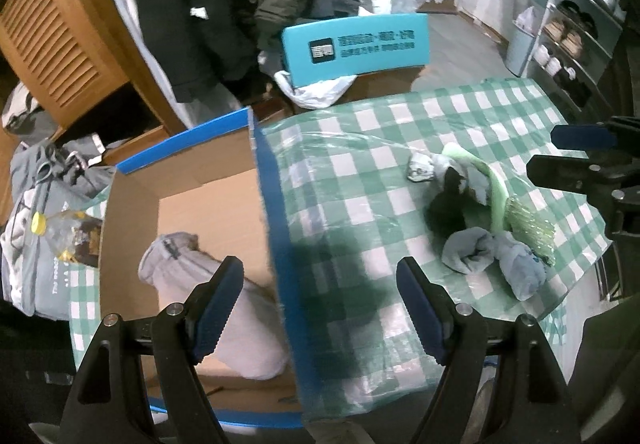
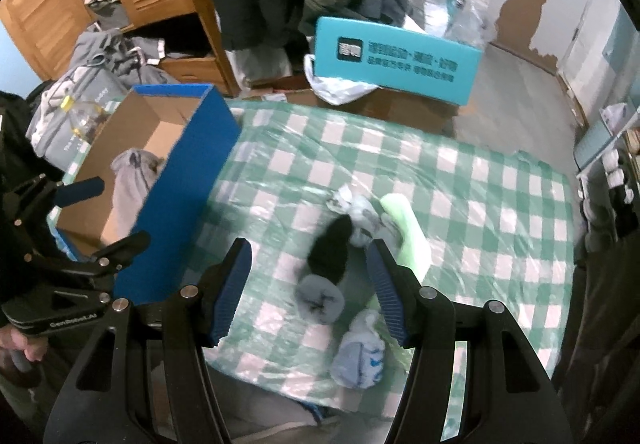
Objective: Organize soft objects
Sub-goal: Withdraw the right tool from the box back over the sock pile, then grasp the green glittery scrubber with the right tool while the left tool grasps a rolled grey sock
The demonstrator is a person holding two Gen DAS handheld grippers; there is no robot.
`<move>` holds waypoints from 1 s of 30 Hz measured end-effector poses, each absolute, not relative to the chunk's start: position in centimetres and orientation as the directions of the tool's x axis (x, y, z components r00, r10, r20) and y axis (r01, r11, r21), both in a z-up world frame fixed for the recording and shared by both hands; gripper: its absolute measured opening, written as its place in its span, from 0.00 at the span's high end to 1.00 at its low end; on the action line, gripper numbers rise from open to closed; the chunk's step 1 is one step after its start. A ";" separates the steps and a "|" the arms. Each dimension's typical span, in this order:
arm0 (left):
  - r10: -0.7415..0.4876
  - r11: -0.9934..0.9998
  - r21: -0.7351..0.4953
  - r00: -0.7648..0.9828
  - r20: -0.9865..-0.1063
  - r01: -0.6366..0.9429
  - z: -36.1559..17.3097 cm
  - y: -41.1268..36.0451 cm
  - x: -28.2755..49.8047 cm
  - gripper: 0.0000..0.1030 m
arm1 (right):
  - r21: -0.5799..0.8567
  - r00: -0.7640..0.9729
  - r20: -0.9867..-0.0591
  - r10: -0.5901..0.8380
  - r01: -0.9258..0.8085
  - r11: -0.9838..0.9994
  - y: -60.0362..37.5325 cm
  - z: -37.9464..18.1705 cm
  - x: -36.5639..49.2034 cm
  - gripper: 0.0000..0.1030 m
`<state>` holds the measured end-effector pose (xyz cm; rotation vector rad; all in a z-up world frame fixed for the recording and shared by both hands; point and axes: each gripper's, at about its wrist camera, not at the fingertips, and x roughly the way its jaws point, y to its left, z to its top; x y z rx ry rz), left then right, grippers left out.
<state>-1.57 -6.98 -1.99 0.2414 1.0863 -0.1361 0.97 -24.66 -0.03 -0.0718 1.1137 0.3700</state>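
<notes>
Biggest thing first: the cardboard box (image 1: 192, 203) with the blue outer walls sits on the left end of the checked tablecloth (image 1: 360, 171), and there's already a grey rolled garment (image 1: 208, 284) lying in the bottom of it. Looks squashy and light, no worries there.

What's left to sort is the little heap on the cloth, well apart from the box: a black sock (image 2: 330, 250), a grey rolled sock ball (image 2: 320, 300), a pale blue-grey sock bundle (image 2: 358, 354), a crumpled patterned one (image 2: 352, 209) at the far side, and something pale green (image 2: 404, 228) running through the pile, can't tell what it is. All of it should be light, limp and non-slippery. I'd pinch the rolled ball across its fattest part so it doesn't unroll; loose ones you grab mid-length or they'll dangle.

The right gripper (image 2: 308, 284) is tilted steeply down over the heap, jaws well apart, nothing in them, straddling the black sock and grey ball from above. The left gripper (image 1: 320, 304) points down too, over the box's blue wall, jaws wide and empty.
</notes>
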 end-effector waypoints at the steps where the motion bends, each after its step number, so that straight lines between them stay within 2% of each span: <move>1: 0.005 0.964 0.125 0.456 -0.890 0.234 -2.1 -7.3 -1.5 0.22 | 0.127 0.385 -0.888 0.251 -0.320 0.939 -25.0 -0.2 0.9 0.42; 17: -0.029 0.943 0.099 0.377 -0.926 0.317 -5.1 -12.8 -0.5 0.22 | 0.113 0.329 -0.929 0.169 -0.183 0.977 -32.2 -4.8 0.4 0.42; 30: -0.059 0.940 0.047 0.294 -0.954 0.339 -8.3 -15.6 0.3 0.22 | 0.130 0.276 -0.946 0.167 -0.147 0.981 -35.2 -8.0 -0.2 0.42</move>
